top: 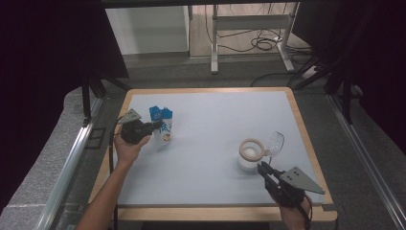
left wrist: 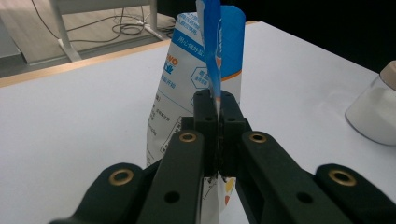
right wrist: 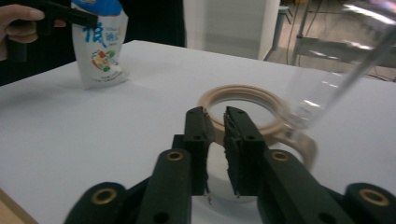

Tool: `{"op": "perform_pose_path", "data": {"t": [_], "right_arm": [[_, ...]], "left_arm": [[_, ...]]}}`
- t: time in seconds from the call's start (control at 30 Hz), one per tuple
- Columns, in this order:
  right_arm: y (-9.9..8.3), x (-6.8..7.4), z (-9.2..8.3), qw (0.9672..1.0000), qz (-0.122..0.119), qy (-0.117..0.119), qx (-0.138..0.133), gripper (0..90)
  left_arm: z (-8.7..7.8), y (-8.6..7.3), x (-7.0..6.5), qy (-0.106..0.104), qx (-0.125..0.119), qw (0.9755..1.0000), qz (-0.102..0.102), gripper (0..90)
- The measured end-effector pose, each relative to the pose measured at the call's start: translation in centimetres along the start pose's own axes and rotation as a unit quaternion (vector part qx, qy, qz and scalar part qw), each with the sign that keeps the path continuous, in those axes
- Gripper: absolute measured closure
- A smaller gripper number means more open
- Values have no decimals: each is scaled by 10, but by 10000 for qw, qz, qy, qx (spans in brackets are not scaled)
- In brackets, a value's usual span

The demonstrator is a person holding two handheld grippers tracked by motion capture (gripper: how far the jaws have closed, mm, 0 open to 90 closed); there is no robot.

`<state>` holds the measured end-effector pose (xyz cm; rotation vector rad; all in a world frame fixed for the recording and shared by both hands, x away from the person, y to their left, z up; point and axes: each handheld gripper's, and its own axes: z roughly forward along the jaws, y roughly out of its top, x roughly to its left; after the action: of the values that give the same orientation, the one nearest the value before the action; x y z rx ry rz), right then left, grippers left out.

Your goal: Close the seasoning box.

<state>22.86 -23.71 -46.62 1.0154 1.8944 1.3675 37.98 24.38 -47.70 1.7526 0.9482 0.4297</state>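
Note:
A blue and white standing pouch (top: 163, 129) stands at the table's left. My left gripper (top: 156, 125) is shut on the pouch's blue top edge (left wrist: 212, 56), which is pinched flat between its pads (left wrist: 204, 105). At the right stands a glass jar (top: 251, 155) with white contents, a tan rim (right wrist: 243, 93) and a clear hinged lid (top: 275, 142) swung up and open. My right gripper (top: 262, 167) hovers just in front of the jar, its jaws nearly together with nothing between them (right wrist: 215, 116). The right gripper view also shows the pouch (right wrist: 100, 51) far off at the upper left.
The white table top (top: 215, 110) has a wooden border, with its front edge close behind both hands. Beyond the far edge are a grey floor, a metal desk frame (top: 249, 28) and loose cables. Dark curtains hang on both sides.

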Motion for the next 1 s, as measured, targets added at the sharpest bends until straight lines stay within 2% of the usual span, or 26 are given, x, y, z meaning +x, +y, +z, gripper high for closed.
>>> {"op": "perform_pose_path", "data": {"t": [0.1,0.2,0.33,0.47,0.57,0.73,1.0], "right_arm": [[-2,-10,-6,9999,76,-110,-4,894],[-2,-22,-11,9996,185,-223,-36,900],[-1,-37,-12,9983,148,-568,-39,900],[-3,-58,-5,9962,425,-759,-9,900],[-5,-68,1,9949,564,-836,14,900],[-1,-74,7,9941,617,-893,-10,900],[6,-73,17,9941,522,-949,-38,900]], "left_arm": [[-1,0,-1,6,12,10000,9,893],[-1,0,-1,16,13,10000,16,892],[0,0,-1,13,5,10000,14,891],[0,0,-1,-4,6,10000,8,890],[0,0,-1,-15,6,10000,12,890],[1,0,-1,-51,-1,10000,-6,890],[1,0,-3,-39,15,10000,1,888]]}}
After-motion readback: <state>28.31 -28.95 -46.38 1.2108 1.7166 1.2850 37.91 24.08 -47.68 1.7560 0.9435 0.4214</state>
